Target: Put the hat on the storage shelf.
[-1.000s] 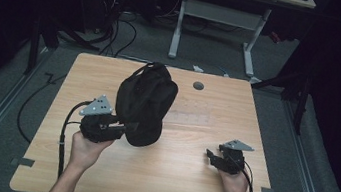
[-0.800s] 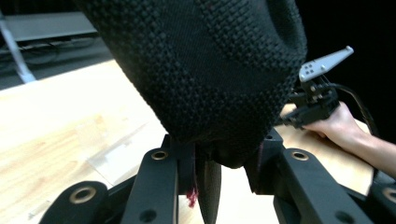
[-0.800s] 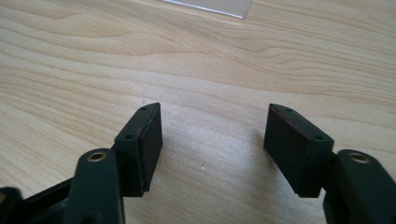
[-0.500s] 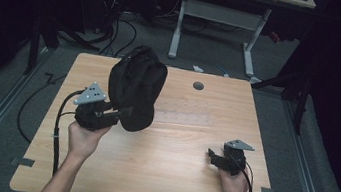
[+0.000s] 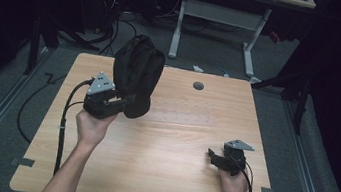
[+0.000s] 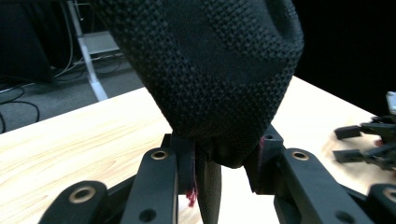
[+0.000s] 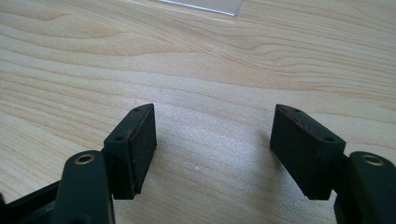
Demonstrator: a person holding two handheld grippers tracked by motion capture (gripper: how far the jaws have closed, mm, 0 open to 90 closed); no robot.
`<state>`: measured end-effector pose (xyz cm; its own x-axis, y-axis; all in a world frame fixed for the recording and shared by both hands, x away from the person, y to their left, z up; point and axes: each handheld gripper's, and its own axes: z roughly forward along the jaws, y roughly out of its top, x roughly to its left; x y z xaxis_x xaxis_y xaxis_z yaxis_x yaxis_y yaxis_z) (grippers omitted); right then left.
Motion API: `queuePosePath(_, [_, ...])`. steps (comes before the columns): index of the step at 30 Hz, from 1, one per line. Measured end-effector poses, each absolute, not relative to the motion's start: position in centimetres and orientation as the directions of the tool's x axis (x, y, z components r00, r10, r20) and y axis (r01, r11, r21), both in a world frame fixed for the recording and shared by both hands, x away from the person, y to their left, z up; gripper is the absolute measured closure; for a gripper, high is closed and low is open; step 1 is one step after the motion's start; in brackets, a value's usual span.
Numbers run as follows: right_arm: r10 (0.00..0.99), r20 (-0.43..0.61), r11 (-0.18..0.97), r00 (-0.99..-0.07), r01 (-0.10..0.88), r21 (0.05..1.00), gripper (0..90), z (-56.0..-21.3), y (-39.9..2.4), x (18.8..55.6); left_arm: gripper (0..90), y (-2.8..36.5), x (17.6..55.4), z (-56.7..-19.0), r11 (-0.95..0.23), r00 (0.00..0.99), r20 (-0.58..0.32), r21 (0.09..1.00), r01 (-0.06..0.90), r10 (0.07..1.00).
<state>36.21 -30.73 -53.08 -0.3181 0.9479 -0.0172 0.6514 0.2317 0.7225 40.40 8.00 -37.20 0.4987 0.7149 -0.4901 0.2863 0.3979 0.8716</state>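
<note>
High view: the black bag (image 5: pixel 135 78) stands up from the left gripper (image 5: pixel 122 103), its long axis running nearly upright with a slight lean away from the person, rounded top uppermost and narrow lower end down at the jaws. It hangs clear of the table (image 5: pixel 172 141), directly above and just beyond that gripper. In the left gripper view the left gripper (image 6: pixel 218 161) has its jaws drawn close together, pinching a fold of the bag's (image 6: pixel 205 70) coarse weave at the bottom edge. The right gripper (image 5: pixel 214 155) rests low over the table, well apart from the bag. In the right gripper view the right gripper (image 7: pixel 212 135) has its jaws spread wide, having just been opening, with bare wood (image 7: pixel 210 70) between the pads and nothing held
</note>
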Motion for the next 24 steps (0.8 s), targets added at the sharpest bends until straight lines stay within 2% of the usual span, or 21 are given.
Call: queuePosePath(24, [0.948, -0.017, 0.231, -0.318, 0.651, 0.723, 31.7, -53.1, -30.7, 36.2, 69.1, 6.5, 42.6, -39.4, 0.379, 0.443, -0.453, 0.891, 0.251, 0.774])
